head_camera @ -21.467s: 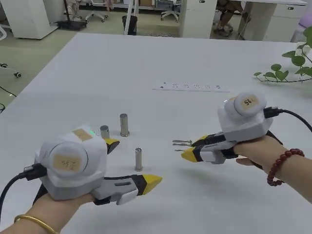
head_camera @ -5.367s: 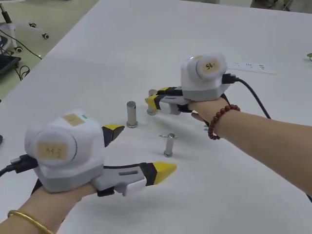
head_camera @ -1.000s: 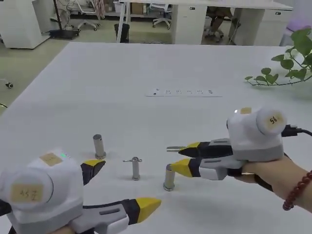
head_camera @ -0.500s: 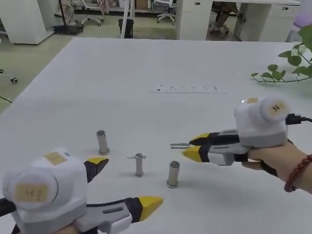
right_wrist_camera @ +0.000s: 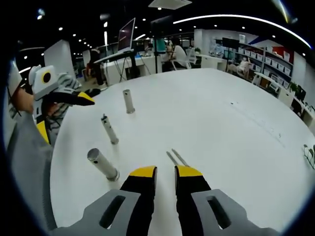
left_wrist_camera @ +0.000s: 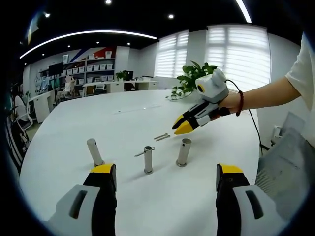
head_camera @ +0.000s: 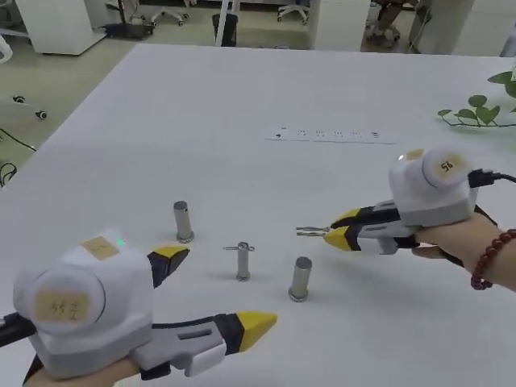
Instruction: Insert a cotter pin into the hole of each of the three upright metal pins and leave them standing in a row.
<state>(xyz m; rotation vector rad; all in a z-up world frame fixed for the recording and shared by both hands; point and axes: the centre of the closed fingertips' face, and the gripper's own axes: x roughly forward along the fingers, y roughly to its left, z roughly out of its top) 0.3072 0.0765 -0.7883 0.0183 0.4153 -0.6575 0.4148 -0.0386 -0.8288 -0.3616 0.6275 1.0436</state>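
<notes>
Three upright metal pins stand in a slanted row: the left pin (head_camera: 184,222), the middle pin (head_camera: 243,262) with a cotter pin (head_camera: 239,247) through its top, and the bare right pin (head_camera: 301,279). Two loose cotter pins (head_camera: 310,232) (right_wrist_camera: 175,158) lie flat on the table. My right gripper (head_camera: 332,232) (right_wrist_camera: 166,172) sits low just behind them, its jaws a narrow gap apart, with nothing between them. My left gripper (head_camera: 216,290) (left_wrist_camera: 166,169) is wide open in front of the row, holding nothing. The same three pins (left_wrist_camera: 147,159) appear in the left gripper view.
The white table (head_camera: 242,121) stretches far beyond the pins. A white power strip (head_camera: 326,135) lies flat at the back. Plant leaves (head_camera: 480,109) hang over the far right edge. A cable trails from the right gripper past a beaded wrist (head_camera: 488,258).
My right gripper's jaws have narrowed beside the loose cotter pins. Since the oldest frame, one cotter pin has gone into the middle pin and the pins stand in a row.
</notes>
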